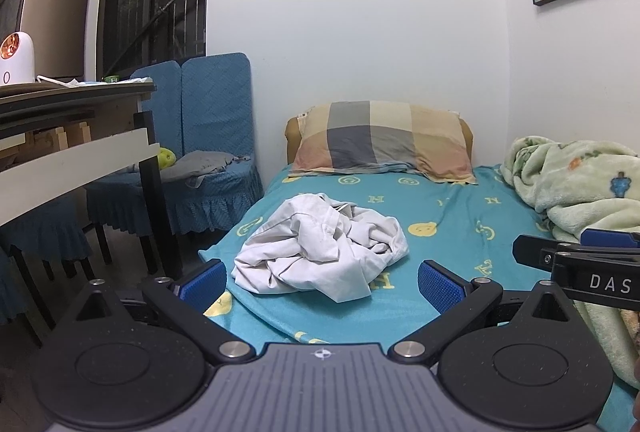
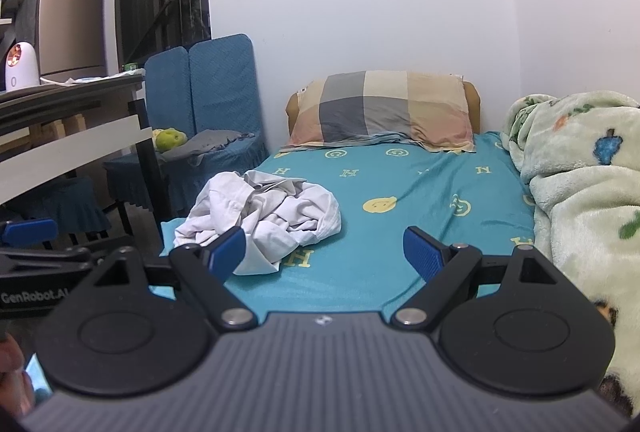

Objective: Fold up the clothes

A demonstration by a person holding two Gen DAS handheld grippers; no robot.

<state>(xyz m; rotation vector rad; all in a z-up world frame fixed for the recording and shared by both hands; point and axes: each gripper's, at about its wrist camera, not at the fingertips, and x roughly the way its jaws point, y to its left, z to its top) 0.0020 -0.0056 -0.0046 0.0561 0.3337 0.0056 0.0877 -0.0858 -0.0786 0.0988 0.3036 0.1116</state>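
Note:
A crumpled white garment lies in a heap on the teal bed sheet, near the bed's left edge; it also shows in the right wrist view. My left gripper is open and empty, held just short of the heap. My right gripper is open and empty, to the right of the heap over the teal sheet. The right gripper's side shows in the left wrist view; the left one's side shows in the right wrist view.
A checked pillow lies at the head of the bed against the wall. A bunched pale green blanket fills the bed's right side. Blue-covered chairs and a table stand left of the bed.

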